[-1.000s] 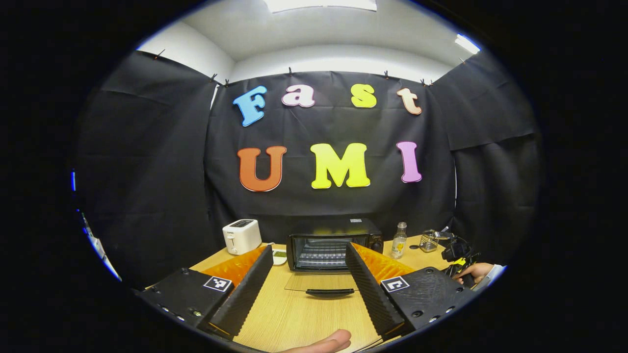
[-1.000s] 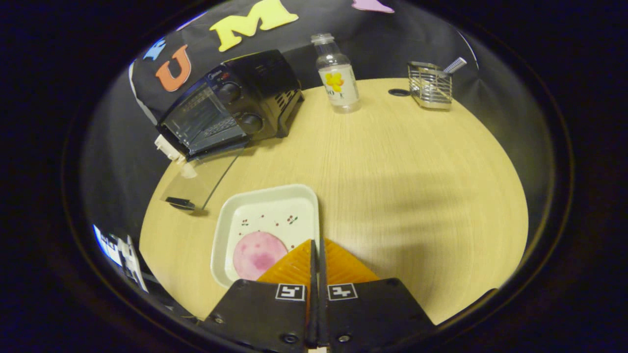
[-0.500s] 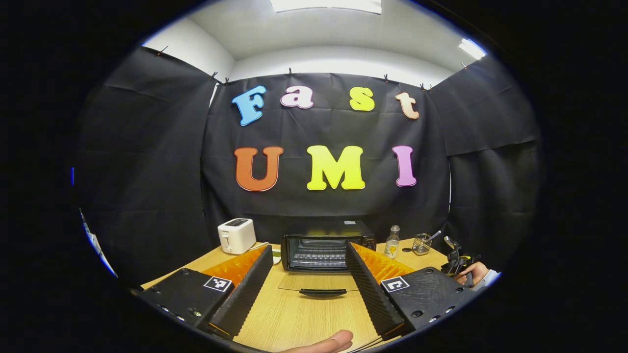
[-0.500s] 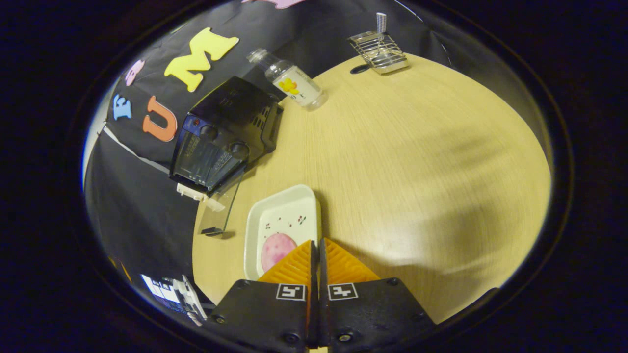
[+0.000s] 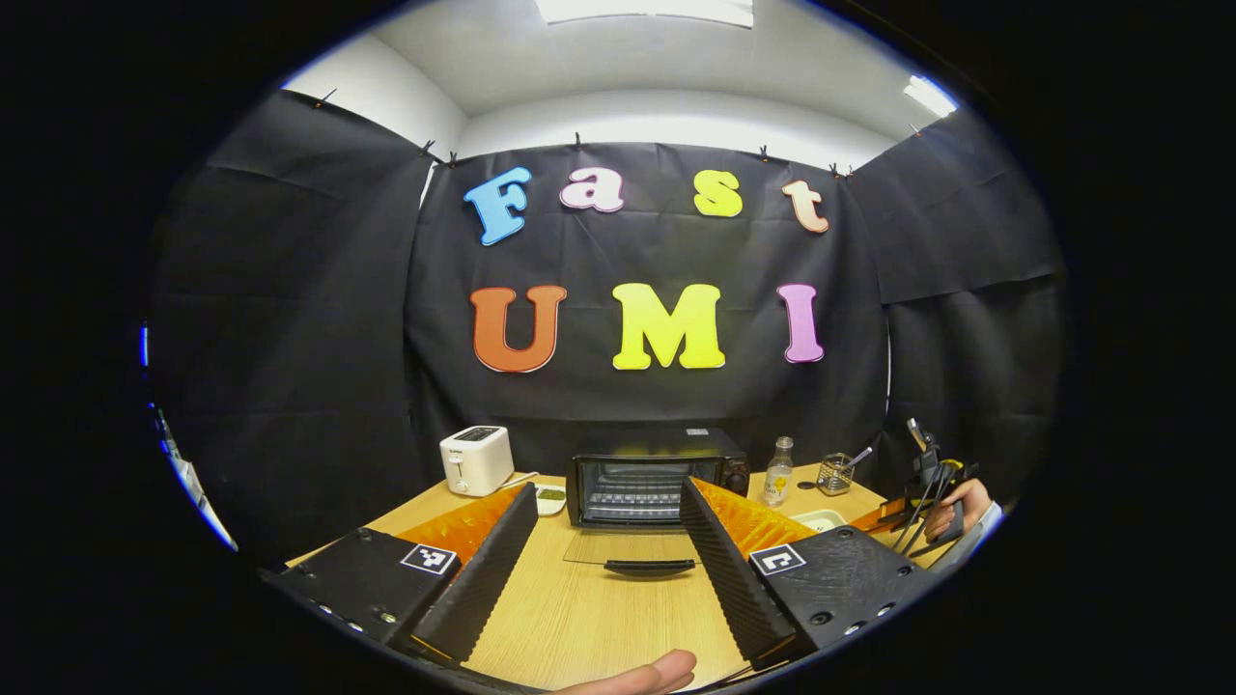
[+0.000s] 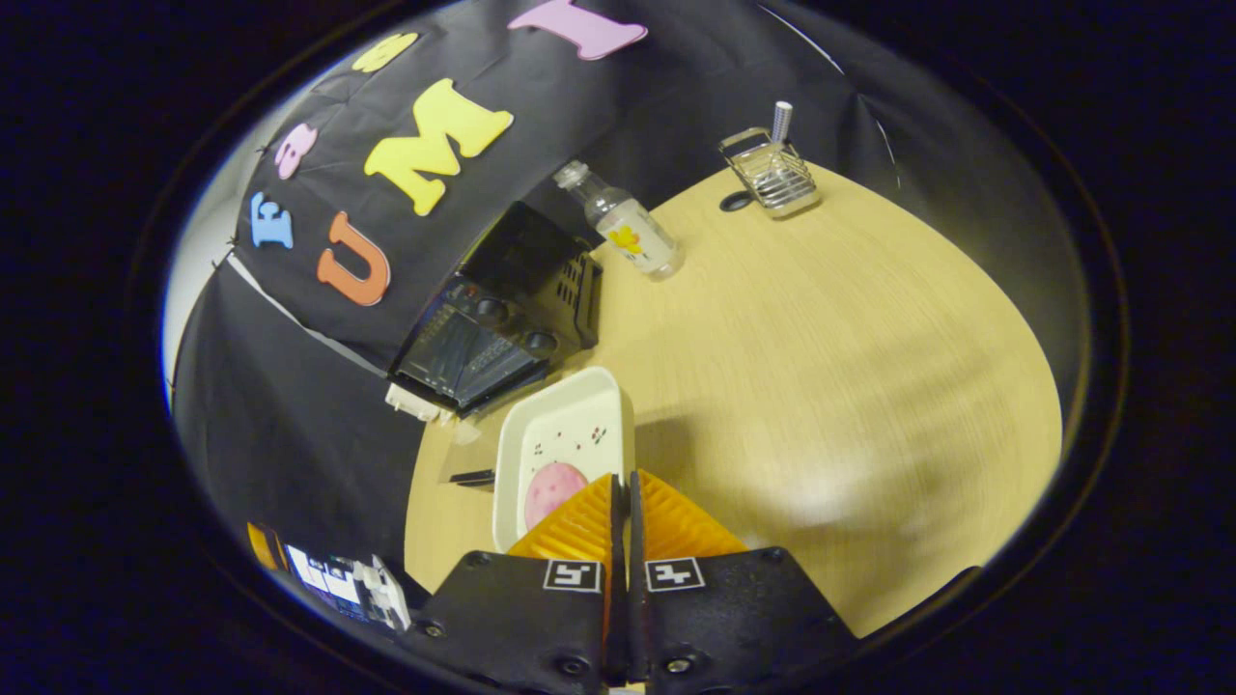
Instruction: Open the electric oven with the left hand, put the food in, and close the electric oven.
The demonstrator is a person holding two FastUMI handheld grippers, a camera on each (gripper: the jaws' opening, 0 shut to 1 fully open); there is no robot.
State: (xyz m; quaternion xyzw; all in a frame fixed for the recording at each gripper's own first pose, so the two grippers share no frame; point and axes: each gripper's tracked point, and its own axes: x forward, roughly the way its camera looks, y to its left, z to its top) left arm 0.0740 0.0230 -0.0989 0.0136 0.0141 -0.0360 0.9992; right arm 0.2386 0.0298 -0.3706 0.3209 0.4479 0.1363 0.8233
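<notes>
White tray (image 6: 565, 434) gripped by closed right fingers (image 6: 579, 526), left fingers (image 5: 483, 569) spread; oven (image 5: 657, 478) open, loading and closing remain.

No print is legible; the bottle (image 6: 628, 230) label is blurred.

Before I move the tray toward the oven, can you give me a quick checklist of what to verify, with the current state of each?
1. Oven door open: ok, it lies flat on the table with its handle toward us.
2. Right gripper closed on the tray rim: ok, the fingers are pressed together at the near edge.
3. Tray off the table: ok, it casts a shadow beside it.
4. Food on the tray: ok, the pink slice sits at the near end.
5. Left gripper out of the way: not ok, it is open and lined up in front of the oven mouth.
6. Rack inside free: cannot tell.
</notes>
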